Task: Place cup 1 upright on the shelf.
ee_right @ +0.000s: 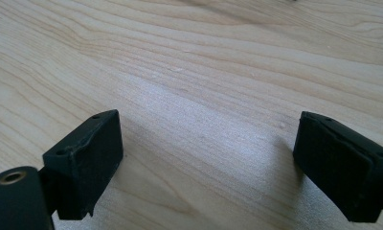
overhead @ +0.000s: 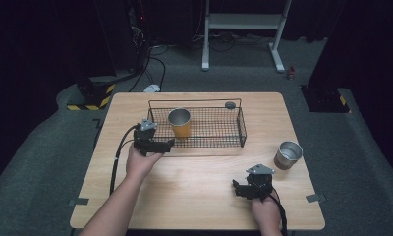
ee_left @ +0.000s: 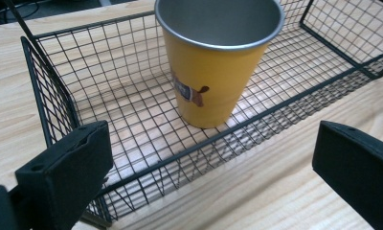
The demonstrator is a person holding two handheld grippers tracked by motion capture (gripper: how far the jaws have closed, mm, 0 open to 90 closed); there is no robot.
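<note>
In the high view we see our left gripper (overhead: 169, 144) left of centre, jaws spread wide and holding nothing, just outside the near wall of the wire basket (overhead: 241, 129). The yellow cup (overhead: 180, 123) stands upright inside the basket's left part, just above and right of that gripper. Our right gripper (overhead: 239, 188), lower right, is also spread, over bare table (overhead: 194, 182).
</note>
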